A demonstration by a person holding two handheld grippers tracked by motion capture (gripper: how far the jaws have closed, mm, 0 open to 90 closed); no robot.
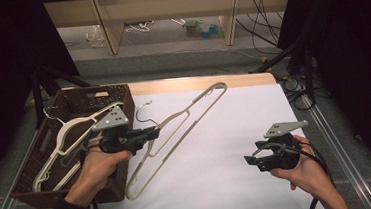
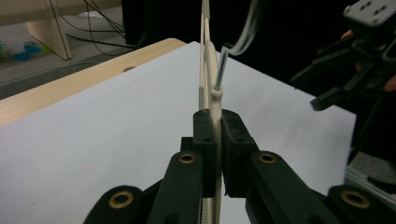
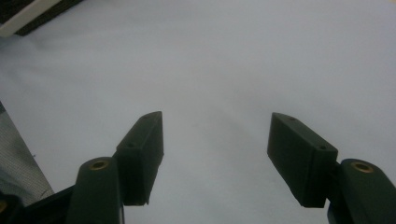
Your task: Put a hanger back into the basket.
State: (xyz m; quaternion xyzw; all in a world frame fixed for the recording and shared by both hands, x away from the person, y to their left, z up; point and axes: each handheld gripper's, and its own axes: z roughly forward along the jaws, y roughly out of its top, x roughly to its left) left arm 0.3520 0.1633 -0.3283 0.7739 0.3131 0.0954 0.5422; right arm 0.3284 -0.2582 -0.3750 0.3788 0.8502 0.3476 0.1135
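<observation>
My left gripper is shut on the neck of a cream plastic hanger, just below its thin wire hook. The hanger stretches from beside the basket to the far middle of the white sheet. In the left gripper view the hanger stands edge-on between the closed jaws of the gripper, with the hook's wire just above them. My right gripper hovers over the sheet at the right, open and holding nothing. In its own view the right gripper has bare sheet between its jaws.
A brown woven basket stands at the table's left edge with more cream hangers inside. The wooden table edge runs along the back. Beyond it, wooden furniture legs and cables lie on the floor. Metal rails flank the table.
</observation>
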